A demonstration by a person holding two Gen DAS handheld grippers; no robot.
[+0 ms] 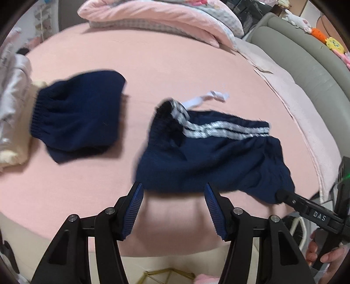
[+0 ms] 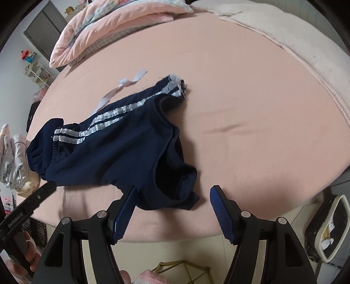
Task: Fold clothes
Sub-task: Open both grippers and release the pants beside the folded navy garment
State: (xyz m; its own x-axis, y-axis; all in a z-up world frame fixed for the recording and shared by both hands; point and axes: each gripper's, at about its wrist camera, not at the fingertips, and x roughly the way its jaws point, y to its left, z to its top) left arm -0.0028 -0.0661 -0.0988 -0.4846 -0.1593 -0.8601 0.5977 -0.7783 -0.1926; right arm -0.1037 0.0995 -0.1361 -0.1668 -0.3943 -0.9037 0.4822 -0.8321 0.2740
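Navy trousers with two white side stripes (image 1: pixel 207 157) lie crumpled on the pink bed sheet (image 1: pixel 175 65), and a white drawstring (image 1: pixel 205 99) trails from the waistband. A second navy garment (image 1: pixel 76 115) lies folded to their left. My left gripper (image 1: pixel 174 196) is open just short of the trousers' near edge, nothing between its pads. My right gripper (image 2: pixel 172 196) is open over the trousers' (image 2: pixel 120 148) near corner, where cloth lies under the gap without being pinched. Its black finger (image 1: pixel 284 196) shows at the trousers' right end in the left wrist view. The left gripper's finger (image 2: pixel 43 192) shows beside the cuffs.
A pink quilt (image 1: pixel 153 17) is bunched at the bed's far side. Pale clothes (image 1: pixel 13 98) are piled at the left. A grey padded headboard (image 1: pixel 306 61) with plush toys runs along the right. A beige blanket (image 2: pixel 295 43) covers that edge. A gold wire frame (image 2: pixel 175 271) stands below the bed.
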